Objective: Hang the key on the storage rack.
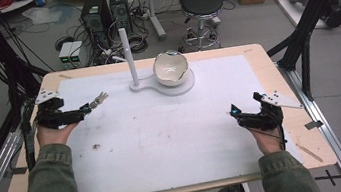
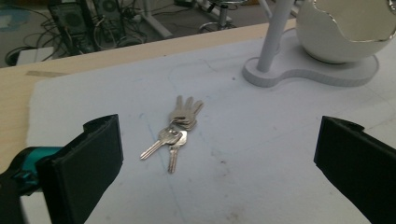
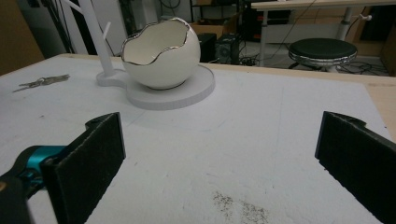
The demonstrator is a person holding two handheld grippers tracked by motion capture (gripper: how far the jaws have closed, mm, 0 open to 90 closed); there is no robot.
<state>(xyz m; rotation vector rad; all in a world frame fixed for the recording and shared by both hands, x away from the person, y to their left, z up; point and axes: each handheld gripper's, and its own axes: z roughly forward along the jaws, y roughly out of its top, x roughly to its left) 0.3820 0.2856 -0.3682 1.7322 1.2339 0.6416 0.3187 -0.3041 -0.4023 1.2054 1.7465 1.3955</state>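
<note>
Left gripper view, silver keys (image 2: 177, 130) bunched, flat, fanned

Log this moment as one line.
left claw: open, facing keys | right claw: open, idle | keys: flat on mat, ungrasped

The bunch of keys (image 2: 176, 130) lies flat on the white mat of the worktop (image 2: 243, 177), loose and untouched. It is made of several silver-coloured keys on one ring. A few fan out together towards the far edge, and two longer ones splay the other way with their blades apart. In the high view the keys (image 1: 100, 98) sit in the left part of the mat, towards its far edge. In the right gripper view the keys (image 3: 41, 82) lie far off at the left.
</note>
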